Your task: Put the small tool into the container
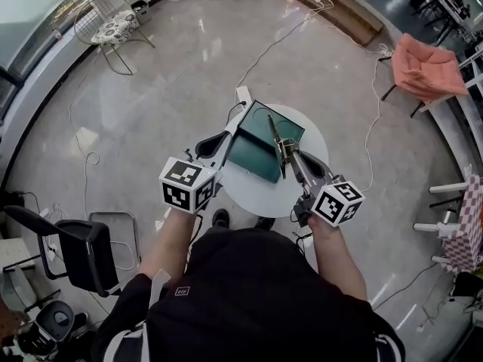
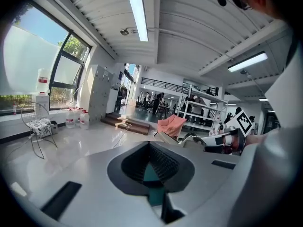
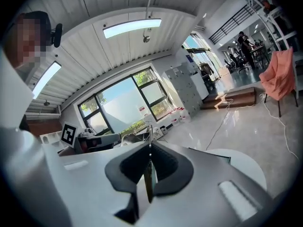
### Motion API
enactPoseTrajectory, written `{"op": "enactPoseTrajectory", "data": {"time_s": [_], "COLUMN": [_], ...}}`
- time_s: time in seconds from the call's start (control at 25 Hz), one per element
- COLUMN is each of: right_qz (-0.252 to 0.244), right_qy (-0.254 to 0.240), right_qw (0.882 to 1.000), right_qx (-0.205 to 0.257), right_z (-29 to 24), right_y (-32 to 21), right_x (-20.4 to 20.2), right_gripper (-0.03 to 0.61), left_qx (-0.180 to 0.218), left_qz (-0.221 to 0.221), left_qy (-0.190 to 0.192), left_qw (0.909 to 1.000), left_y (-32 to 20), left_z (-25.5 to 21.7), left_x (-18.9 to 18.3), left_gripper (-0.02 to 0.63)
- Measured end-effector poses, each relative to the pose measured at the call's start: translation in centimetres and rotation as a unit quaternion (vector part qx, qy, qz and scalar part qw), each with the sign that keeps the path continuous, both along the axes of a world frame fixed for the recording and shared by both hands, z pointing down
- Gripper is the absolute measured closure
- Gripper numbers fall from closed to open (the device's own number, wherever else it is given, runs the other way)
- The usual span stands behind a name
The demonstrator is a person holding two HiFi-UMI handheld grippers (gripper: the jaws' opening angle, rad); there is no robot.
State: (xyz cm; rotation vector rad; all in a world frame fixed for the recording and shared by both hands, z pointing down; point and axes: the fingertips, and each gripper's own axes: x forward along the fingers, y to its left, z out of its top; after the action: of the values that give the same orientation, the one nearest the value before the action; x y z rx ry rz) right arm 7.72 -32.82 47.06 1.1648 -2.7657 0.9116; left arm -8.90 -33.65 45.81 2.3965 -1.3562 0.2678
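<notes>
From the head view, the right gripper (image 1: 287, 151) holds the small tool (image 1: 275, 136) over the green container (image 1: 256, 154) on the round table (image 1: 249, 194). The left gripper (image 1: 227, 143) is at the container's near-left edge. The step in hand looks like lowering the tool in. It should go well if the thin tool is brought down flat over the open green tray and released low (a drop from height could bounce it out), with the left gripper steadying the container.

In the left gripper view, the jaws are nearly together, pinching a green edge (image 2: 153, 175) of the container.

In the right gripper view, the jaws are pressed onto the tool (image 3: 149, 174), which juts out ahead of them.
</notes>
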Motion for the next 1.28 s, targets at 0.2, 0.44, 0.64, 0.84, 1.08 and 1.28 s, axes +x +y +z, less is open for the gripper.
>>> {"op": "enactPoseTrajectory", "data": {"time_s": [0.2,0.44,0.64,0.84,1.08,1.28], "right_qz": [-0.07,-0.107,-0.125,-0.162,-0.193,-0.198], "right_qy": [0.022,0.046,0.084,0.156,0.209,0.259], "right_qw": [0.997,0.992,0.986,0.969,0.95,0.935], "right_qx": [-0.019,-0.042,-0.071,-0.099,-0.129,-0.142], "right_z": [2.8,6.2,10.0,15.6,21.0,24.2], "right_y": [0.6,-0.4,-1.7,-2.5,-2.2,-3.8], "right_x": [0.4,-0.2,-1.9,-3.7,-4.9,-5.2], "right_gripper": [0.558,0.558,0.558,0.558,0.558,0.558], "left_qx": [-0.02,-0.03,-0.041,-0.066,-0.097,-0.112], "left_qz": [-0.045,-0.068,-0.077,-0.091,-0.102,-0.114], "left_qy": [0.0,-0.015,-0.012,0.004,0.015,0.017], "left_qw": [0.9988,0.9972,0.9961,0.9936,0.9899,0.987], "left_y": [-0.4,-0.2,-0.6,-0.2,0.9,1.5], "left_z": [1.3,2.3,3.0,5.0,7.8,8.5], "left_x": [1.7,1.1,-0.9,-2.6,-3.3,-4.4], "left_gripper": [0.609,0.609,0.609,0.609,0.609,0.609]}}
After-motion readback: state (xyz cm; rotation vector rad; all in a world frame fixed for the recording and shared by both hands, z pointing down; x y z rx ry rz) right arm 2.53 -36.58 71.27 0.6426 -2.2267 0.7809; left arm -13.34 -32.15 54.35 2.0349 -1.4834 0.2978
